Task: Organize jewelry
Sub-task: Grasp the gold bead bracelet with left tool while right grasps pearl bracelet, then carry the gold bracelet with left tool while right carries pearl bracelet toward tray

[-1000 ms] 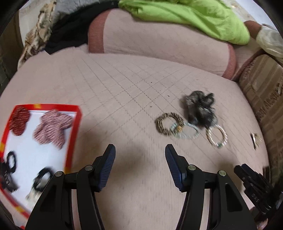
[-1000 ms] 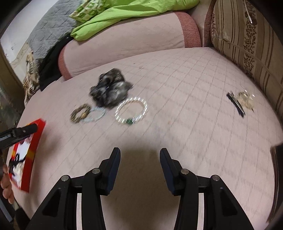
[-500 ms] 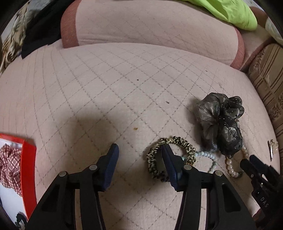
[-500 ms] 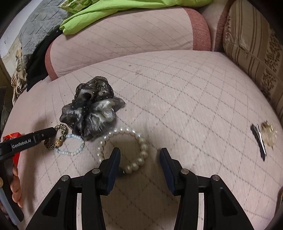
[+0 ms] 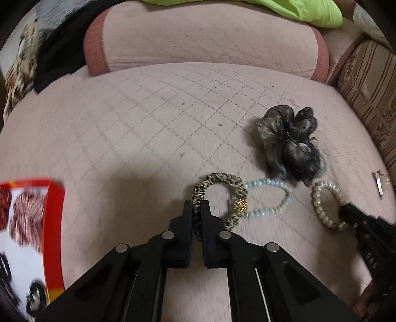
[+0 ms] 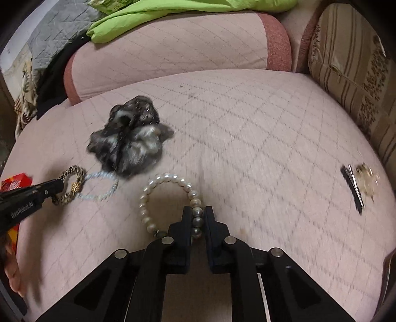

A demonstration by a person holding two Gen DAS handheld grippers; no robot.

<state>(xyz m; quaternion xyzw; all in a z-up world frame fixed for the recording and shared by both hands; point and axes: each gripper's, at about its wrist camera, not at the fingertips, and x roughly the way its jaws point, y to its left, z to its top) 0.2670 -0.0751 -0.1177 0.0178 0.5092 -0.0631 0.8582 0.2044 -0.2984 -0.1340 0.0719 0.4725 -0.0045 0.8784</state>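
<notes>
Left wrist view: the left gripper (image 5: 197, 210) is clamped on the near side of a leopard-print hair tie (image 5: 221, 195) lying on the pink quilted cushion (image 5: 138, 128). A pale blue bead bracelet (image 5: 268, 197) overlaps the tie's right side. Left of the gripper, a red-edged tray (image 5: 53, 223) holds scrunchies; detail there is blurred. Beyond the bracelets lies a dark grey scrunchie (image 5: 290, 146).

Right wrist view: the right gripper (image 6: 198, 218) is pinched on the near right arc of a pearl bracelet (image 6: 170, 200), which rests on the cushion. Well to the right lie a black hair clip (image 6: 352, 188) and a gold-coloured piece (image 6: 367, 182), just beside each other. Green fabric (image 6: 188, 12) lies on the backrest.
</notes>
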